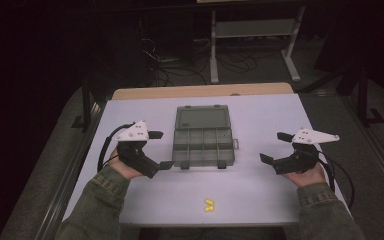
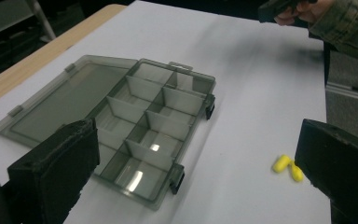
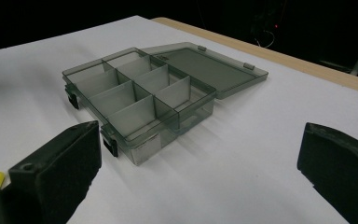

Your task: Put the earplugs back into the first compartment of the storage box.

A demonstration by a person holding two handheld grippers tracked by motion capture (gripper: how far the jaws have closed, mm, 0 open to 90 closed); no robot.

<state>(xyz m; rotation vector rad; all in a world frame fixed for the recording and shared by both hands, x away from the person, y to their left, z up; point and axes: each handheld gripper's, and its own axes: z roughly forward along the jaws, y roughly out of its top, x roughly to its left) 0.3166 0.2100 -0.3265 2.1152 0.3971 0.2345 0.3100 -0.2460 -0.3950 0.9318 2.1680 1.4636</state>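
Two small yellow earplugs [image 1: 209, 205] lie before the lid-back, crosswise smoky translucent plastic compartment box [image 1: 203, 147]; both black grippers, left [image 1: 161, 150] and right [image 1: 273, 147], gape empty.

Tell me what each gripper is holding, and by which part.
Nothing. The left gripper and right gripper both hang open, jaws empty, either side of the open box.

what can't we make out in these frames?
- Yellow pieces: too small in the high view to identify; in the left gripper view the jaw partly covers them.
- Organizer box compartments: contents unclear in the dim high view.
- Right gripper: cut off by the left gripper view's top edge.
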